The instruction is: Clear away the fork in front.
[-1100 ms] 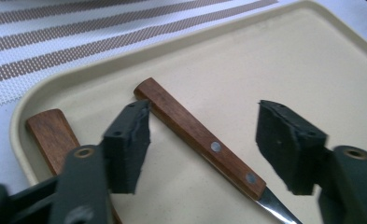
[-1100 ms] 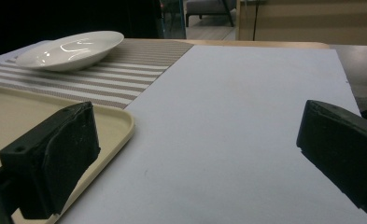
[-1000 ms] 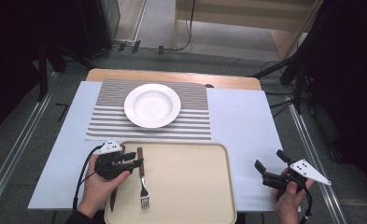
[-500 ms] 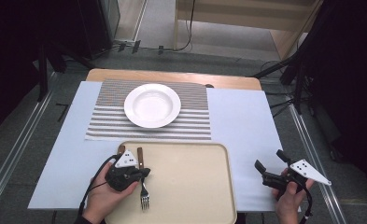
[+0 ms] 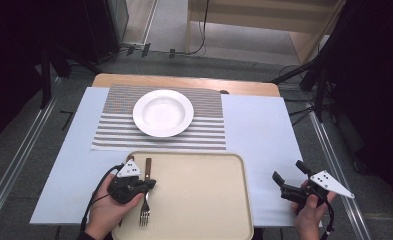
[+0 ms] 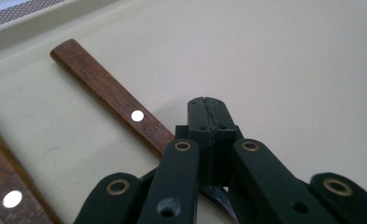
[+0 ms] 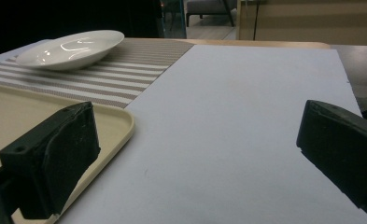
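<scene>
A fork (image 5: 145,205) with a brown wooden handle (image 6: 102,91) lies along the left side of the beige tray (image 5: 204,200). My left gripper (image 5: 151,184) lies across the fork from the left. Its jaws (image 6: 211,114) are pressed together over the spot where the handle meets the metal. My right gripper (image 5: 288,170) rests on the pale blue sheet (image 5: 259,130) to the right of the tray. It is open, with nothing between its fingers (image 7: 195,163).
A white plate (image 5: 163,112) sits on a striped placemat (image 5: 209,130) behind the tray. A second wooden handle (image 6: 13,196) lies beside the fork at the tray's left rim. The table's front edge is close to both hands.
My left hand has moved from the tray's left rim rightward and toward me, onto the fork. Its jaws now sit closed over the fork. The right hand has not moved.
</scene>
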A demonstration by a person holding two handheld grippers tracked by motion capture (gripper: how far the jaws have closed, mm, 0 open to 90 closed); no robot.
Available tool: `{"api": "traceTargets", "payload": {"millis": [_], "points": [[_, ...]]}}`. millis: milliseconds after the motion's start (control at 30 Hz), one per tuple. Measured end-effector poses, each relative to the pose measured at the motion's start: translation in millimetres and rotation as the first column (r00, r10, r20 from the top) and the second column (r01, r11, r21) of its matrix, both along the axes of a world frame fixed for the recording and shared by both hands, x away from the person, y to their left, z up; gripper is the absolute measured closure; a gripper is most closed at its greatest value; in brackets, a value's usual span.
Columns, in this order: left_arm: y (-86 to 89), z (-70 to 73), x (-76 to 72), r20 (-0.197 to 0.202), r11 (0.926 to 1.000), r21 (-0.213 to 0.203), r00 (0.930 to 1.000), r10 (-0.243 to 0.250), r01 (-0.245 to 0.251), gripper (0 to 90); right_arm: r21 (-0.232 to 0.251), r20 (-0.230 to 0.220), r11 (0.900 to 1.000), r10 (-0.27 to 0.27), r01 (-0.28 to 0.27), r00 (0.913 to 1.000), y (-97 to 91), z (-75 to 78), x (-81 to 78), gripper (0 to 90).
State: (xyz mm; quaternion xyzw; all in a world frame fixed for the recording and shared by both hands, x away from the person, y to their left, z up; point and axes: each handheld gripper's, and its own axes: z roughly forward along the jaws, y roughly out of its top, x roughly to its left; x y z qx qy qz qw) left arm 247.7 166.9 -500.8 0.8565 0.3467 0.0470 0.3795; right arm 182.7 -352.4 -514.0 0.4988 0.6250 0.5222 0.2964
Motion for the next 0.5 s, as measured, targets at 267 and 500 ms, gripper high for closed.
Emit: {"api": "traceTargets", "payload": {"millis": [267,500], "points": [[2.4,2.2,14.9,-0.012,0.9995,-0.010,0.9995,0.029,-0.029,89.4,-0.001,-0.002,1.0000,0.003,-0.003,1.0000,0.6,-0.1,0.3,0.0],[-0.7,-1.8,25.2,-0.019,0.9990,0.009,0.9988,0.044,-0.044,89.3,0.000,-0.001,1.0000,0.002,-0.002,1.0000,0.0,-0.2,0.4,0.0]]}}
